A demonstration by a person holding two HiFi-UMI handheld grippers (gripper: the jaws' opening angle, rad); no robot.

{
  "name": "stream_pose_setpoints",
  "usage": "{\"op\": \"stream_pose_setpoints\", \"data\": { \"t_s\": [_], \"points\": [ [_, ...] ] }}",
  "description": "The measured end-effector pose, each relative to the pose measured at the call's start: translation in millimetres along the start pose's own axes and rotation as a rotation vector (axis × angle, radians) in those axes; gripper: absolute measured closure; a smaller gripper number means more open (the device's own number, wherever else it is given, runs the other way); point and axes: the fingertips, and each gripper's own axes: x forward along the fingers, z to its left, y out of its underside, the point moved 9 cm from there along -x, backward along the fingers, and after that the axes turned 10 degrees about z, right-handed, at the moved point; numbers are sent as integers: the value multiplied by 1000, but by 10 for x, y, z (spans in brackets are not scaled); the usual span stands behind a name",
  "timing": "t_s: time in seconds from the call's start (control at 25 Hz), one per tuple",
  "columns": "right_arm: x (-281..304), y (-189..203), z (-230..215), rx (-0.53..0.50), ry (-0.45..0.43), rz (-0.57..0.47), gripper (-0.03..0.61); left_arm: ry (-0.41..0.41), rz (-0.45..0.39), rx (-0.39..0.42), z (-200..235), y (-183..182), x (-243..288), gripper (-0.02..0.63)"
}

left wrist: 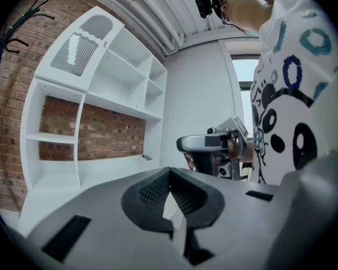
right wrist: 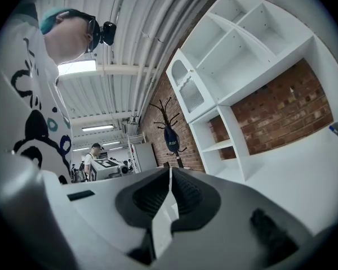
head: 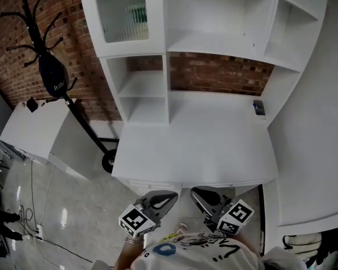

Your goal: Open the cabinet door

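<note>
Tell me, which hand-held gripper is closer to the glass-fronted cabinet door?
Left, narrowly. The left hand-held gripper hangs in front of the desk, roughly in line with the right edge of the cabinet door; the right hand-held gripper hangs beside it, further right.

1. The desk (head: 197, 145) lies ahead, its back against the brick wall (head: 219, 72); shelves (head: 225, 38) run above it.
2. The cabinet door (head: 124, 13) sits at the unit's upper left; two cubbies (head: 143, 89) stack under it, on the desk's left back part.
3. A small device (head: 259, 107) lies on the desk at its right back corner.
4. Left of the desk a coat rack (head: 42, 44) stands by the wall; a low cabinet (head: 36, 131) stands just before it; cables (head: 22, 218) lie on the floor nearer still.
5. The left gripper (head: 170, 197) and right gripper (head: 198, 194) sit side by side before the desk's near edge.
</note>
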Motion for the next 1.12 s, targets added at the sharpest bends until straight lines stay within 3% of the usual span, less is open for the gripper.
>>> {"op": "stream_pose_setpoints", "data": {
  "t_s": [0.6, 0.92, 1.12],
  "points": [
    [369, 28, -477, 39, -87, 46, 549, -47, 6, -94, 344, 163, 219, 598],
    [820, -192, -756, 41, -91, 59, 549, -56, -11, -83, 947, 45, 262, 598],
    [1166, -452, -863, 26, -92, 8, 549, -67, 4, -42, 1401, -107, 217, 598]
  ]
}}
